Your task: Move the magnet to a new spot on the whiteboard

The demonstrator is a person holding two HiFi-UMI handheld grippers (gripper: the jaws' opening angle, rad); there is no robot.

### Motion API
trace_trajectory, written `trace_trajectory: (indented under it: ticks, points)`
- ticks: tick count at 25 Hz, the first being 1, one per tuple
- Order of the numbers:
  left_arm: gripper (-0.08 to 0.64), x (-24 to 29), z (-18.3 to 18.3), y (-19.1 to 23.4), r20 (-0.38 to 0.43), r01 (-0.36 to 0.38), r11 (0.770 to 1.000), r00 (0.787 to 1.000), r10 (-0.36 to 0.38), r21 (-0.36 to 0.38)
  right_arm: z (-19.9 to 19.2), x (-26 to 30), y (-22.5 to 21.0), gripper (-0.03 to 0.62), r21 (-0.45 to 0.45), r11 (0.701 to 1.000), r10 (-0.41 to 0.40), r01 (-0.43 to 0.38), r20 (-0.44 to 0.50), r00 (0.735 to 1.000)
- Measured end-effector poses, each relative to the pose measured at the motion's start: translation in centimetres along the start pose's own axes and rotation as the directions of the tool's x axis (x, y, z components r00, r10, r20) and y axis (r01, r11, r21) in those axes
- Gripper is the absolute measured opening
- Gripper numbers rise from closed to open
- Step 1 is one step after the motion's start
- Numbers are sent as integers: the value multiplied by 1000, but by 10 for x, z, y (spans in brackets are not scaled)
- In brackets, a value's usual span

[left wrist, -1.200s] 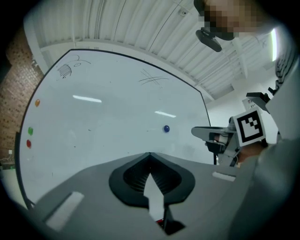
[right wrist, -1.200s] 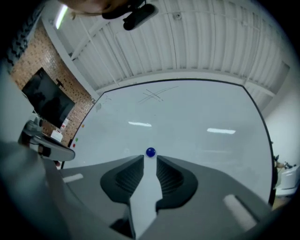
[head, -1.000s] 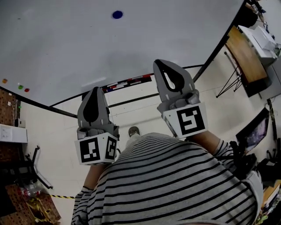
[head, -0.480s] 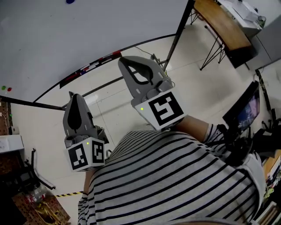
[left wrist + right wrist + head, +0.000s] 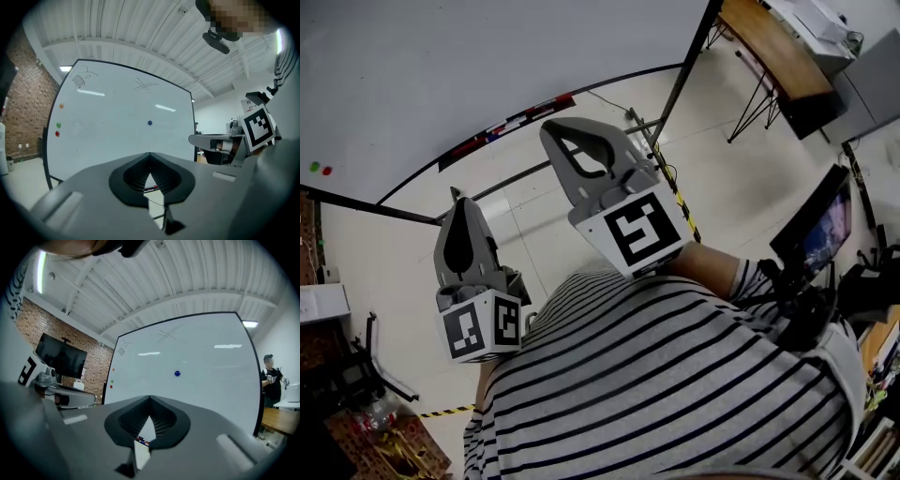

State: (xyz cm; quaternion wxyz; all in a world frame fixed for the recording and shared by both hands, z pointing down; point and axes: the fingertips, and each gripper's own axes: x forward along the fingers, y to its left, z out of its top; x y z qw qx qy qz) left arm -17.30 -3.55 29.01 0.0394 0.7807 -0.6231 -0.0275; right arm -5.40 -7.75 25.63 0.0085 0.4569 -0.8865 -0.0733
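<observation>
Left gripper (image 5: 149,157) and right gripper (image 5: 149,398) both have jaws together, empty; the blue magnet (image 5: 177,373) sits mid-whiteboard (image 5: 211,352), far ahead and slightly above; the right gripper seems nearer.

Light is bright and even, coming from ceiling strips (image 5: 40,272). Their glare lies as pale streaks on the whiteboard (image 5: 117,126). Both gripper views bend at the rim and fade into a black ring. The head view looks washed-out, with soft shadows.
</observation>
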Motion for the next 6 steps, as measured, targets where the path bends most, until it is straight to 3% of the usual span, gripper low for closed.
trace_trajectory:
  ticks: [6]
  points:
    - [15,-6,0,14,13,-1,1000,1000,1,19,2,5,16,0,-18,1000,8,-7,12,1000]
